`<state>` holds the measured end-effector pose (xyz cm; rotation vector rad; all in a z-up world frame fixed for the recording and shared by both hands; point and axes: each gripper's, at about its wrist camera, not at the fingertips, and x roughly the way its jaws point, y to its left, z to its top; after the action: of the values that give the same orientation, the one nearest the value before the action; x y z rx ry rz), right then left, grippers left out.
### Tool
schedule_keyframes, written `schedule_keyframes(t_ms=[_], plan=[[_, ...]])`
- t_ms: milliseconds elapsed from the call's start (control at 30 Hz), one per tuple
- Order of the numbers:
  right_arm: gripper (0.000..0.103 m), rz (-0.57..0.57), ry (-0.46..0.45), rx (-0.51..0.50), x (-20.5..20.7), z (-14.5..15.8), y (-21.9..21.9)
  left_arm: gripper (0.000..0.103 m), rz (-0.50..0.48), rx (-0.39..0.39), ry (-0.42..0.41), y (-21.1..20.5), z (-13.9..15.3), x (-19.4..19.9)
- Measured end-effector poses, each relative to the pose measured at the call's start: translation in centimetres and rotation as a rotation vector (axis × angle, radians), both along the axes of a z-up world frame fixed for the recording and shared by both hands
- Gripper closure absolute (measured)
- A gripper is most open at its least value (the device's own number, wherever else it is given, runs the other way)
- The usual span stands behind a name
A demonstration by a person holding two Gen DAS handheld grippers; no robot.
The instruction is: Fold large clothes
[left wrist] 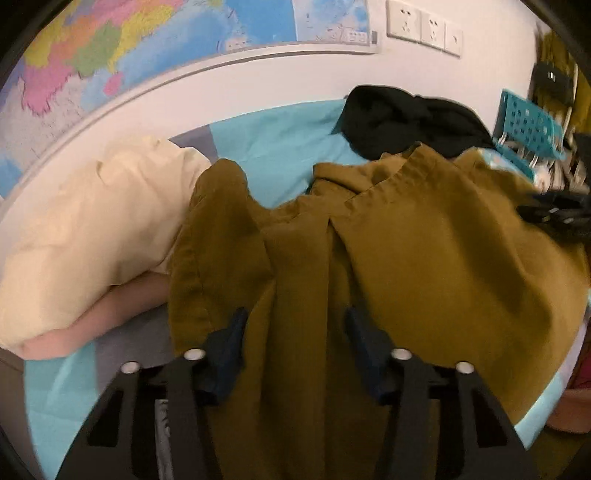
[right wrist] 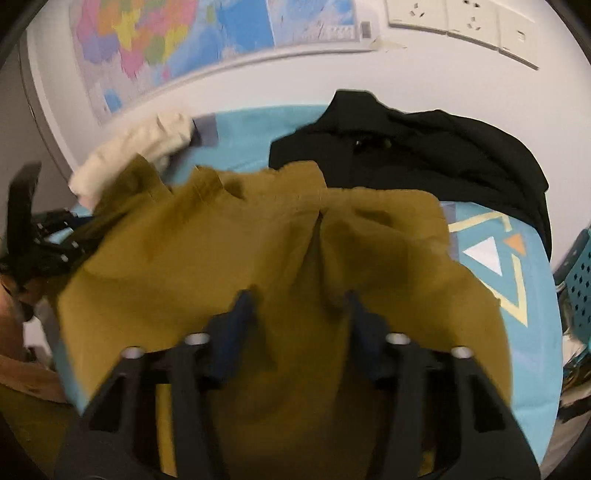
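A large mustard-brown garment (left wrist: 424,240) lies spread over the blue bedsheet (left wrist: 280,147); it also fills the right wrist view (right wrist: 221,251). My left gripper (left wrist: 295,325) has its blue fingers (left wrist: 232,339) apart, with a bunch of the garment's cloth running between them. My right gripper (right wrist: 299,306) also has its fingers (right wrist: 236,314) apart with the garment's cloth between them. Whether either one pinches the cloth is not visible. The right gripper shows at the right edge of the left wrist view (left wrist: 561,214); the left gripper shows at the left edge of the right wrist view (right wrist: 40,240).
A black garment (right wrist: 424,155) lies bunched behind the mustard one, also in the left wrist view (left wrist: 406,122). A cream pillow (left wrist: 92,229) lies at the left. A map (left wrist: 110,44) and sockets (left wrist: 424,27) are on the wall. A teal perforated basket (left wrist: 528,125) stands at the right.
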<state>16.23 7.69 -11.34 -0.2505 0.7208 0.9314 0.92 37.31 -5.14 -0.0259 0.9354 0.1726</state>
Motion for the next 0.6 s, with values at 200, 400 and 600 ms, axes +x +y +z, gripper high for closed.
schedule_keyframes(t_ms=[200,400,600], plan=[[0.102,-0.072,-0.054,0.172,0.6,3.7,-1.7,0.101,0.069,-0.013,-0.071,1.9,2.4,1.4],[0.097,-0.094,-0.011,0.016,2.2,0.1,0.9,0.086,0.108,-0.001,-0.052,2.8,1.5,2.2],[0.075,-0.128,-0.020,0.088,1.7,1.6,-1.0,0.063,0.090,-0.067,-0.068,3.4,1.8,0.9]])
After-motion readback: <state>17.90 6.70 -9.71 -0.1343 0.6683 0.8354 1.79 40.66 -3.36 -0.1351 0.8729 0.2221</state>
